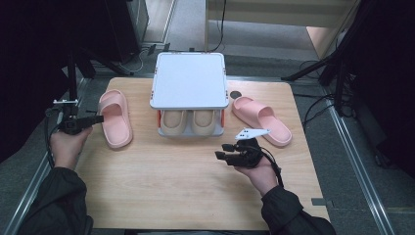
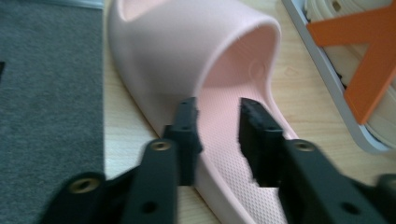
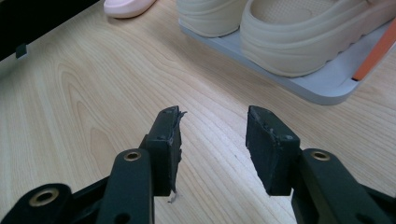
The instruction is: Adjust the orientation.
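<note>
Where the high view begins at its left edge, the left gripper (image 1: 96, 119) is held level over the border of the wooden surface (image 1: 161, 181), its tips just at the side of the left pink slipper (image 1: 115, 117). In the left gripper view its jaws stand partly apart over the slipper's heel part (image 2: 224, 135); one jaw seems to lie near the sole's outer rim, but whether it touches is hard to tell because the picture is blurred. It grips nothing.

In the middle of the high view stands a small white rack (image 1: 189, 78), and a pair of beige slippers (image 1: 190, 122) sits on its lower tray. Lower right of the rack, the right gripper (image 1: 224, 151) hovers above bare wood with its jaws wide apart and nothing between them. Further right lies the second pink slipper (image 1: 262, 120), well apart from the first.
</note>
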Tool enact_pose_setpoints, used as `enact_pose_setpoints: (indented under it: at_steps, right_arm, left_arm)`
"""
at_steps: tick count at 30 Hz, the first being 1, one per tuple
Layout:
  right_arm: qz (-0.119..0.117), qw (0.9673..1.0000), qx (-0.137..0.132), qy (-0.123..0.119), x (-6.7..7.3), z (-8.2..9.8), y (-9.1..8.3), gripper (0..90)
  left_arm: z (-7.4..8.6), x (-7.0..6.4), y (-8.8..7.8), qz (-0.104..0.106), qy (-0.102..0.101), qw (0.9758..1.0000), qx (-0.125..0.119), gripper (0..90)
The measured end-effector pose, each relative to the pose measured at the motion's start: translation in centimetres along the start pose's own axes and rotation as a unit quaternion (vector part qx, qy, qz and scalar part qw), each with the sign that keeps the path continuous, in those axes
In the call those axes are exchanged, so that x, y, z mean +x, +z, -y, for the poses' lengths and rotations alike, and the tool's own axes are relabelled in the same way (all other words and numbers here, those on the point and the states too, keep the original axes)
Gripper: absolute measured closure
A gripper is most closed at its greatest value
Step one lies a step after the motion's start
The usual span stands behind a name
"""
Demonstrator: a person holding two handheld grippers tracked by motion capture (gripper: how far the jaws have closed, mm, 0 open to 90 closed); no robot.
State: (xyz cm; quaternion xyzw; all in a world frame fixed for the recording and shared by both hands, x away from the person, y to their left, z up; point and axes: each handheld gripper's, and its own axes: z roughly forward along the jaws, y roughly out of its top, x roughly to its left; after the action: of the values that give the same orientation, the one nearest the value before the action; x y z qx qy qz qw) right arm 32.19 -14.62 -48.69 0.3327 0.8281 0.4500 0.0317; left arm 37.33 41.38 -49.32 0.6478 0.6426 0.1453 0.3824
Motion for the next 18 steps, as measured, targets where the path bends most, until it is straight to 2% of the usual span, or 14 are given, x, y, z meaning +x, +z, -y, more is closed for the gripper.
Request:
enact_pose_setpoints:
  at_steps: [3, 6, 10, 18]
  right_arm:
    - [0.003, 1.0000, 0.000, 0.001, 0.0, 0.1, -0.1, 55.6]
    - [0.008, 0.9999, -0.004, 0.005, 0.0, 0.5, -0.6, 55.6]
    - [0.017, 0.9998, -0.004, 0.011, -0.2, 0.9, -1.1, 55.7]
    - [0.034, 0.9991, -0.012, 0.023, -0.3, 1.8, -2.2, 55.7]
  left_arm:
    - [-0.1, 0.2, 0.1, -0.007, 0.004, 1.0000, -0.004, 57.1]
    - [-0.2, 0.5, 0.7, -0.013, 0.000, 0.9999, -0.003, 54.0]
    - [-0.5, 0.9, 1.9, -0.021, -0.010, 0.9997, 0.003, 51.1]
    - [-0.8, 1.4, 3.8, -0.022, -0.021, 0.9993, 0.019, 49.9]
